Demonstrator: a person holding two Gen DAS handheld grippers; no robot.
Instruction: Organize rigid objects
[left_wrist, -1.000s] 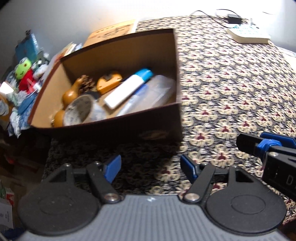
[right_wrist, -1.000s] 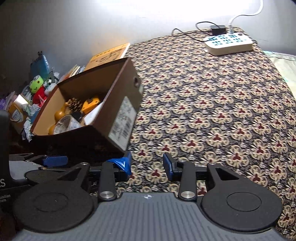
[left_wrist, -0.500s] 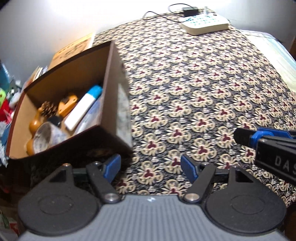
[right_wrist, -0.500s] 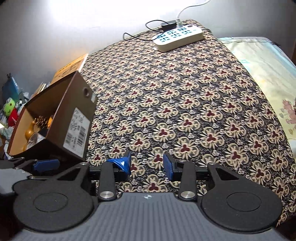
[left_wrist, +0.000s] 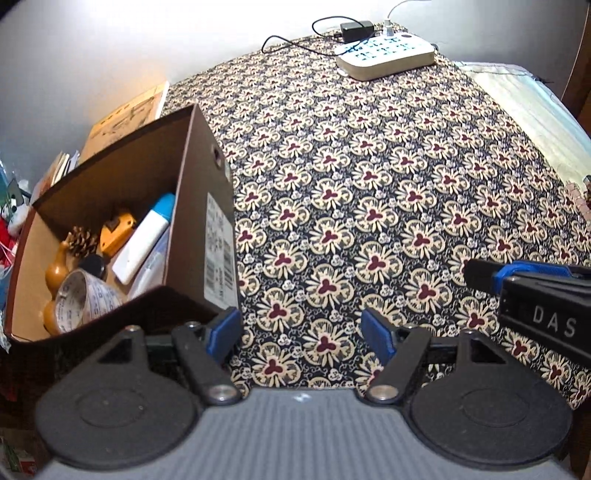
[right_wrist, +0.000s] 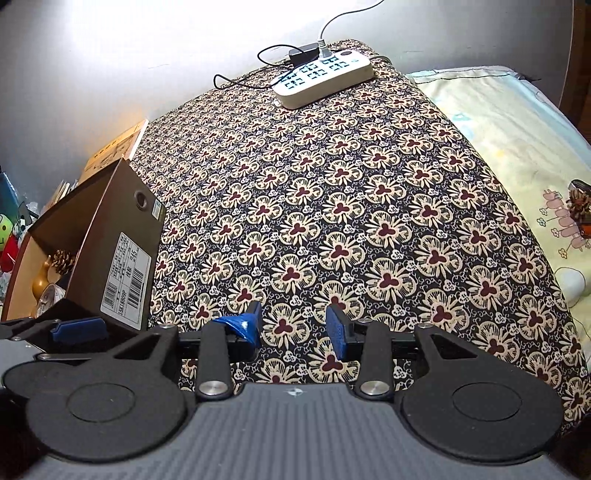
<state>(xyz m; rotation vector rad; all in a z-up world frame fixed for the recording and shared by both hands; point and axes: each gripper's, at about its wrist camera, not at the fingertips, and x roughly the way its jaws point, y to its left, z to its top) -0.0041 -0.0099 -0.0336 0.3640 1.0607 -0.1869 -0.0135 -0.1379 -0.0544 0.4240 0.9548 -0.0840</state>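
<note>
A brown cardboard box (left_wrist: 207, 192) (right_wrist: 125, 243) stands at the left edge of the flower-patterned cloth (left_wrist: 369, 206) (right_wrist: 351, 229). Inside lie a white tube with a blue cap (left_wrist: 144, 240), an orange tape measure (left_wrist: 116, 230), a pine cone (left_wrist: 81, 240) (right_wrist: 62, 260), a wooden gourd (left_wrist: 57, 273), a black lid and a round clock (left_wrist: 79, 302). My left gripper (left_wrist: 301, 332) is open and holds nothing, low over the cloth beside the box's near right corner. My right gripper (right_wrist: 293, 328) is open too, just to the right; its side shows in the left wrist view (left_wrist: 532, 299).
A white power strip (left_wrist: 384, 55) (right_wrist: 321, 79) with a black adapter and cables lies at the cloth's far end. Books (left_wrist: 125, 114) and toys crowd the floor left of the box. A pale printed bedsheet (right_wrist: 517, 155) borders the cloth on the right.
Both views have swung right, away from the box and onto the patterned cloth. The box has slid to the left edge of each view. Both grippers stay open.
</note>
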